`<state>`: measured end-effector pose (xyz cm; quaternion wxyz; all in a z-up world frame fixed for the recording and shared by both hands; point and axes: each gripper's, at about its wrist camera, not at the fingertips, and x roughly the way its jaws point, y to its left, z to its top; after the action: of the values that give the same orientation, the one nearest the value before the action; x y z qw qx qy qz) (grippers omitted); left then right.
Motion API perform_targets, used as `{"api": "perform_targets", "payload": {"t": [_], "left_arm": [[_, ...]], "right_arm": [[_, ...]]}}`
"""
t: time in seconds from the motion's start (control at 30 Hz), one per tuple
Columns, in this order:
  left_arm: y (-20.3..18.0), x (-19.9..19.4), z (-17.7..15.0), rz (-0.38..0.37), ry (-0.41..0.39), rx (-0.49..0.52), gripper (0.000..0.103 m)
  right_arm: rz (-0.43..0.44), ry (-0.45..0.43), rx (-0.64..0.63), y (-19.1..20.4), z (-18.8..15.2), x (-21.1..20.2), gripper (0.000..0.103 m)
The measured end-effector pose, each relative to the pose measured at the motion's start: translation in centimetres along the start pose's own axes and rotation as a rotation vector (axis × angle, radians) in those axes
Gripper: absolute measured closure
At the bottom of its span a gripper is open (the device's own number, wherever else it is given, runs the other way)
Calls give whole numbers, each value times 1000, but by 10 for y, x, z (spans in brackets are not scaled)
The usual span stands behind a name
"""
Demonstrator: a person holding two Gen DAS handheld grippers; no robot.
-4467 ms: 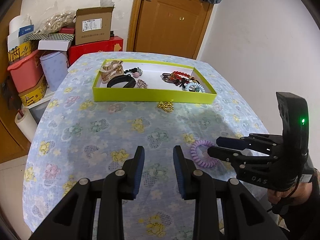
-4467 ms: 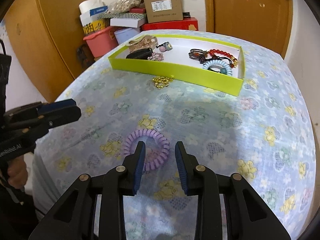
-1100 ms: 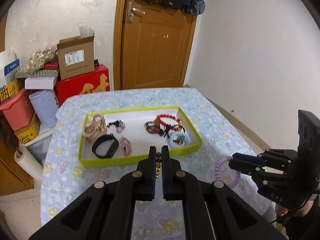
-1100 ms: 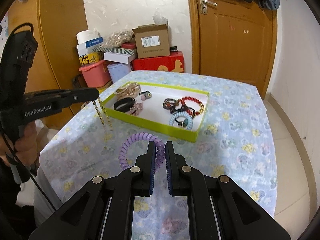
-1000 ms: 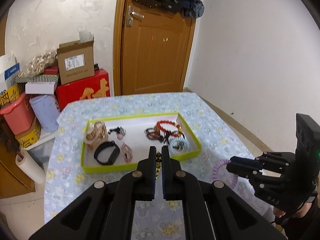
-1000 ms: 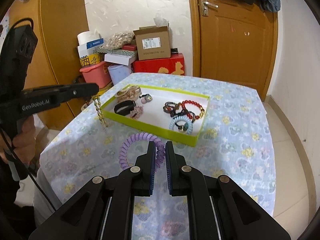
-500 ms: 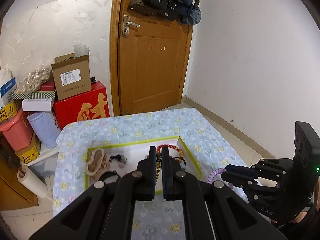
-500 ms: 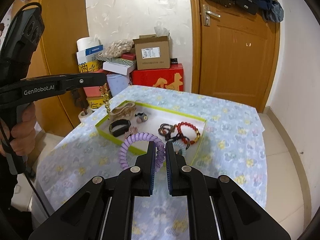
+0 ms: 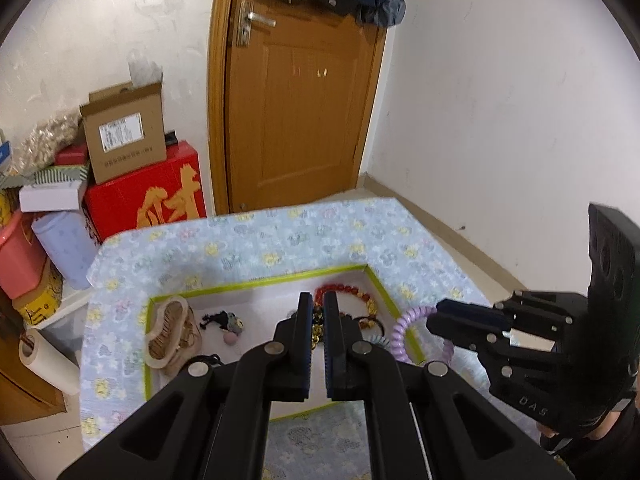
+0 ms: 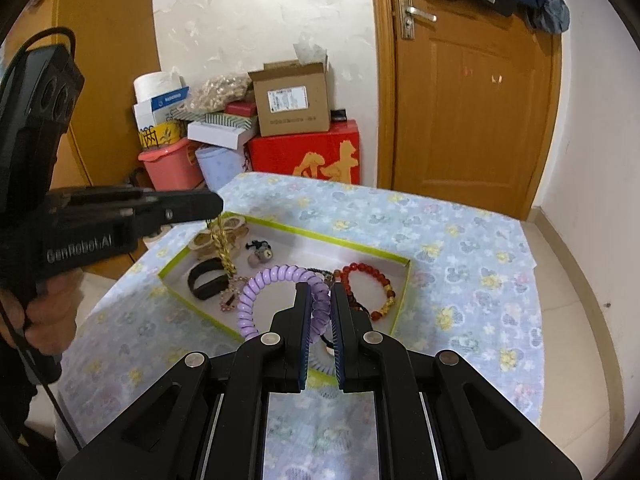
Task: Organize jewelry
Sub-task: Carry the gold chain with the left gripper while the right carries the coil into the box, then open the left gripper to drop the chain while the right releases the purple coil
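One purple coil hair tie [image 10: 276, 292] is pinched between the right gripper [image 10: 320, 300] fingers, above the near right part of the yellow-green tray [image 10: 372, 250]. One gold chain [image 10: 222, 248] dangles from the clamped left gripper [image 9: 314, 312] over the tray's left half. Inside the tray lie one red bead bracelet [image 10: 370, 280], one black band [image 10: 206, 280] and one tan hair claw [image 9: 170, 336].

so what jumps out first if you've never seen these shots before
Both grippers are raised over the lime-green tray on the flowered tablecloth, each carrying jewelry. The right gripper pinches a purple spiral hair tie, while the left gripper dangles a gold chain. In the tray, a red bead bracelet catches the eye.
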<state>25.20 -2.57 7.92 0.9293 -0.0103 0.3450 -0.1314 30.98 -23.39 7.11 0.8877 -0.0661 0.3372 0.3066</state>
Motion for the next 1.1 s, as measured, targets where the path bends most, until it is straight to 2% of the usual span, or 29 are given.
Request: {"api": "perform_targets", "payload": {"t": [0.2, 0.53, 0.83, 1.1], "left_arm": [[10, 33, -18, -14, 71, -19, 98], [22, 64, -49, -41, 146, -53, 98], [33, 72, -63, -52, 168, -87, 98], [31, 70, -65, -52, 156, -62, 98]], "right_arm": [[10, 51, 23, -7, -6, 29, 93], [23, 108, 12, 0, -11, 61, 93], [20, 159, -2, 6, -18, 83, 93], [20, 198, 12, 3, -23, 92, 93]]}}
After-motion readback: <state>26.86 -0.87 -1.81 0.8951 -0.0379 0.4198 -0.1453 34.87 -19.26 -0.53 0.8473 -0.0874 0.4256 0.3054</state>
